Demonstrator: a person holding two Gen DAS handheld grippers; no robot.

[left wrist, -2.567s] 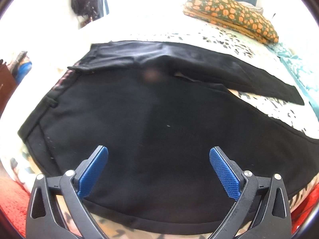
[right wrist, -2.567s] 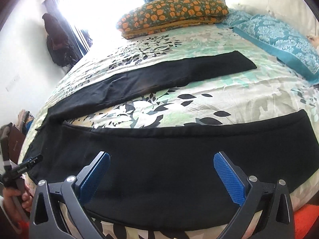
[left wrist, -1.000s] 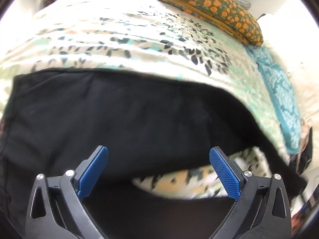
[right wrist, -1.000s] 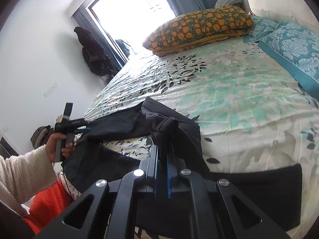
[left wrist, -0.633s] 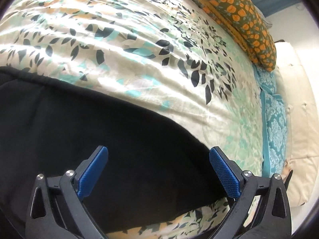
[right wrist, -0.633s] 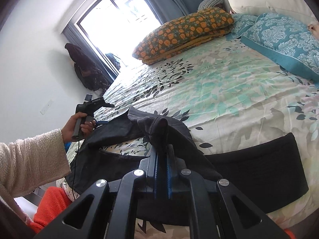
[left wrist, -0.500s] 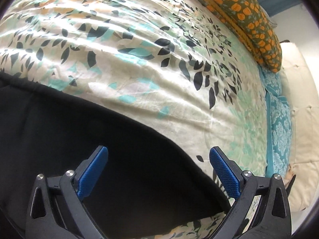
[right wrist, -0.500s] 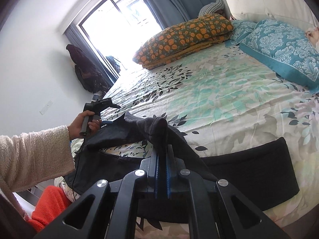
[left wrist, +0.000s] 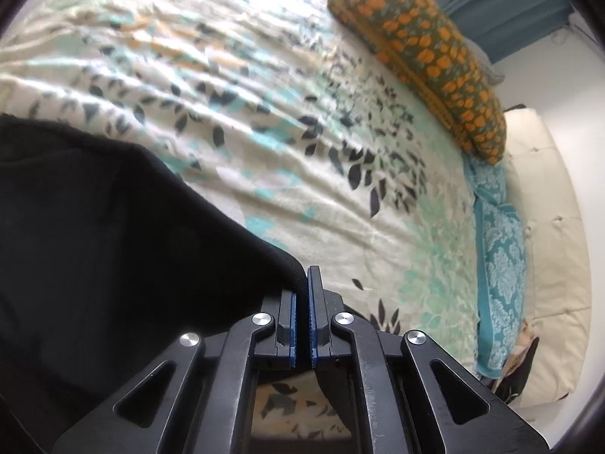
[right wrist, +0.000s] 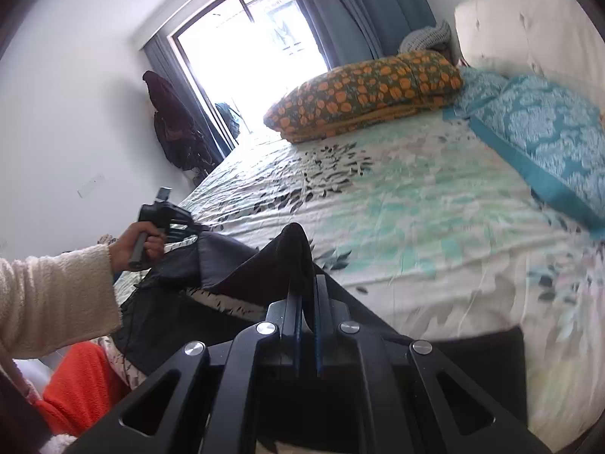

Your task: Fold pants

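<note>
The left gripper point(left wrist: 302, 283), black-framed with blue ribbed pads, sits at the lower centre of the left wrist view with its two pads pressed together on the edge of the black fabric pants point(left wrist: 113, 246). The dark cloth fills the left half of that frame and tapers to a point right at the pads. Behind it, the floral bedsheet with black and teal leaves point(left wrist: 302, 121) spreads across the middle of the frame, blurred toward the top.

In the right wrist view, the right gripper point(right wrist: 307, 302) stands at the lower centre, its pads clamped narrowly on a raised fold of the pants point(right wrist: 280, 265), which peaks just above the fingertips. More black cloth lies flat along the lower right edge of the bed. At the left of this frame, the person's left hand point(right wrist: 136, 246), in a cream fleece sleeve, grips the handle of the other gripper, which pinches a lifted part of the pants there.

An orange-and-green patterned pillow point(right wrist: 363, 94) lies in the upper centre, a teal damask pillow point(right wrist: 540, 140) at the upper right, touching it. A bright window with blue curtains point(right wrist: 261, 56) fills the top centre. An orange cloth point(right wrist: 83, 386) shows at the lower left.
</note>
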